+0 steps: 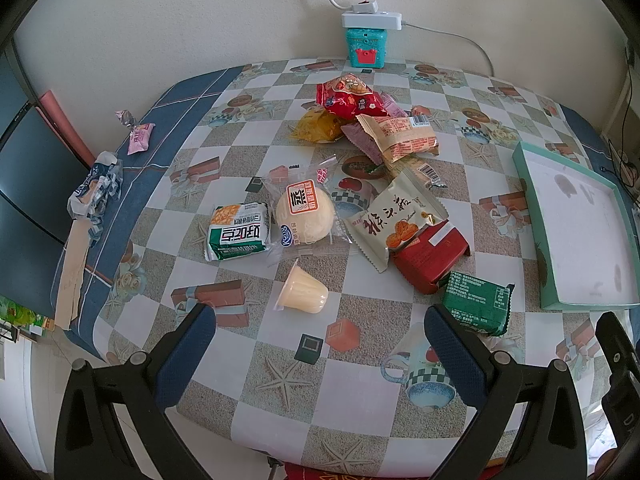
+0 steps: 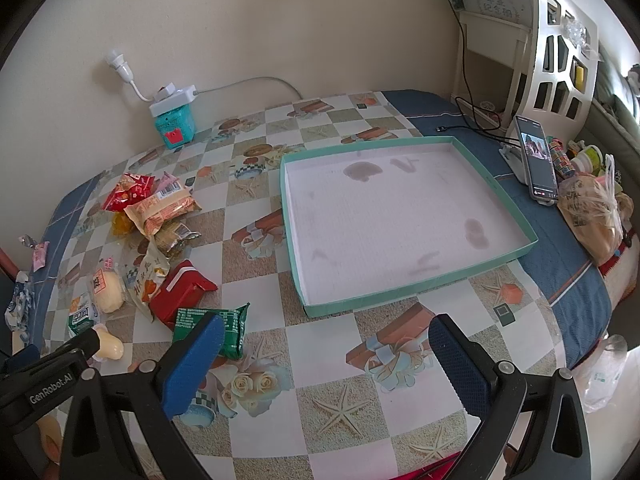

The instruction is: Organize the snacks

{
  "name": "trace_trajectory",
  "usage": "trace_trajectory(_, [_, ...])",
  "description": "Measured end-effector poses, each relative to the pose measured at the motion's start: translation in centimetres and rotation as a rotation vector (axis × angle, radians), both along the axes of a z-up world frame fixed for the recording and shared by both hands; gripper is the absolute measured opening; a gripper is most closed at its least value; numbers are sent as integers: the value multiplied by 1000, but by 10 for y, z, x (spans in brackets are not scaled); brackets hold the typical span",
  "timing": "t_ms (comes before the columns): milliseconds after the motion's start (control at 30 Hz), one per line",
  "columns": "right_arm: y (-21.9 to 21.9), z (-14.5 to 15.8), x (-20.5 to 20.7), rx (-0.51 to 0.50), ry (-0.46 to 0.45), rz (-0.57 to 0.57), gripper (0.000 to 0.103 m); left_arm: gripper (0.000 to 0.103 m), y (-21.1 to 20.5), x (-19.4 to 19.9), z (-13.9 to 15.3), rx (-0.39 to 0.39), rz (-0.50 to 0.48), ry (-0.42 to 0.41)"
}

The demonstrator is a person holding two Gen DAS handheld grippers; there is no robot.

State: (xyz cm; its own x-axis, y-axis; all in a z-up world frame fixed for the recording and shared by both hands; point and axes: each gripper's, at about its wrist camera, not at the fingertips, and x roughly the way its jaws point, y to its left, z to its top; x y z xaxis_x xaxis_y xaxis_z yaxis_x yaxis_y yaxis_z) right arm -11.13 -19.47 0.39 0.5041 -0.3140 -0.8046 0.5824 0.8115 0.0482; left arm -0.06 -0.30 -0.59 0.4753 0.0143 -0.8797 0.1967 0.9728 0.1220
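Observation:
Several wrapped snacks lie scattered on the checked tablecloth. Nearest my open, empty left gripper (image 1: 318, 322) is a pale jelly cup (image 1: 304, 291) on its side. Behind it lie a green-white packet (image 1: 239, 231), a round bun in clear wrap (image 1: 305, 210), a beige packet (image 1: 400, 222), a red packet (image 1: 430, 258) and a green packet (image 1: 478, 302). A pile with a red bag (image 1: 350, 96) lies farther back. The teal box lid (image 2: 532, 236) with a white inside holds nothing. My right gripper (image 2: 326, 340) is open and empty, just in front of its near rim. The green packet (image 2: 230, 326) lies by its left finger.
A teal tin (image 1: 365, 47) with a power strip on top stands at the back wall. A pink candy (image 1: 140, 136) and crumpled wrappers (image 1: 94, 192) lie on the blue left border. A phone on a stand (image 2: 536, 160), cables and a bagged item (image 2: 592, 216) sit right of the lid.

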Motion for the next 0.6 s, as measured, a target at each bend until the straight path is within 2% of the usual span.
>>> trace_trajectory(233, [0, -3, -2, -1, 8, 0, 103, 103, 2, -1, -2, -4, 1, 3])
trace_trajectory(333, [1, -5, 0, -3, 18, 4, 103, 103, 10, 2, -4, -32, 17, 11])
trace_trajectory(467, [5, -7, 10, 5, 37, 20, 103, 103, 36, 10, -5, -56, 110, 5])
trace_trajectory(600, [13, -14, 24, 23, 69, 61, 103, 103, 74, 23, -9, -136, 221, 25])
